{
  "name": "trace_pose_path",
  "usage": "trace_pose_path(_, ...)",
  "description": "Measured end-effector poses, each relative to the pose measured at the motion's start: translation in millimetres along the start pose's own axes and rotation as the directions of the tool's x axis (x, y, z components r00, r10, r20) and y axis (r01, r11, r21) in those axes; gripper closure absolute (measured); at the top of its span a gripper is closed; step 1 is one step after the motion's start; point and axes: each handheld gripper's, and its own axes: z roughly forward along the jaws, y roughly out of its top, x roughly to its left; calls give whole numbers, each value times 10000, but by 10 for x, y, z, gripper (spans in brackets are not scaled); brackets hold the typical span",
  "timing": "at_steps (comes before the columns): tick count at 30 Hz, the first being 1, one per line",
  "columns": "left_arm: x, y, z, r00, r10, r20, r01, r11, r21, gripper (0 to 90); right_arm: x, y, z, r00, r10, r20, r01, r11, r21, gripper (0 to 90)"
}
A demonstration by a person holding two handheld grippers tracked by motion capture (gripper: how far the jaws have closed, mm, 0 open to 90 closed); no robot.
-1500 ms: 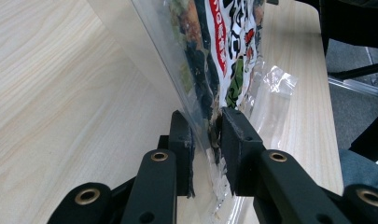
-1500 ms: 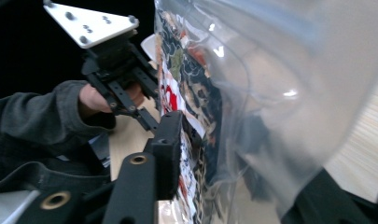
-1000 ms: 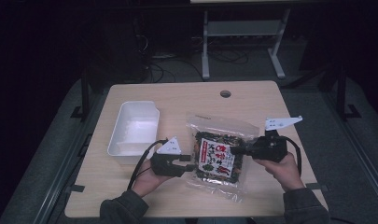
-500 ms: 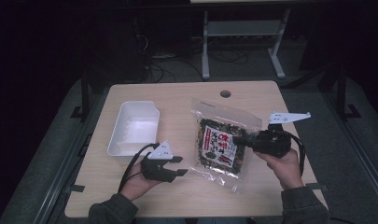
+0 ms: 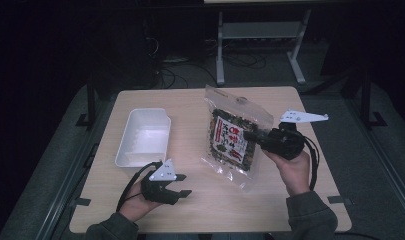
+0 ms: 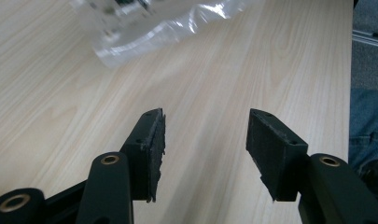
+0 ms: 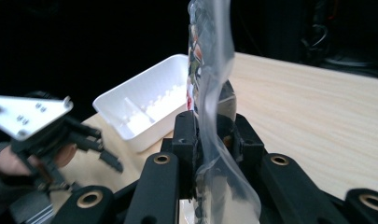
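1. The snack bag (image 5: 234,140) is gripped at its right edge by the right gripper (image 5: 251,135), and it is seen lifted and tilted, with its lower corner close to the table (image 5: 190,210); whether that corner touches the wood cannot be told.
2. In the right gripper view the clear plastic of the bag (image 7: 210,93) is pinched edge-on between the two black jaws, which are pressed together on it; the printed label is hard to read from that angle.
3. The bottom of the bag is cut off at the lower frame edge in that view, hidden between the gripper's arms.
4. The left gripper (image 5: 182,185) is held low over the table, to the lower left of the bag and well apart from it.
5. Its jaws have just been opening, and they are seen spread with nothing between them, bare wood below.
6. In the left gripper view a crumpled clear corner of the bag (image 6: 144,28) is cut off by the top edge and blurred.
7. The white tray (image 5: 144,137) is seen left of the bag, apart from it; its contents cannot be made out.
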Motion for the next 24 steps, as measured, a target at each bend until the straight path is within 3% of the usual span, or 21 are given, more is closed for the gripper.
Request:
trace_pose_path(12, -16, -152, -176, 10000, -30, 34, 30, 9999, -155, 412, 128, 182, 248, 9999, -114, 120, 119, 9991, -417, 748)
trace_pose_path(24, -67, -271, -247, 10000, -14, 70, 13, 10000, 50, 382, 245, 307, 483, 9994, -226, 263, 241, 9980, -583, 749)
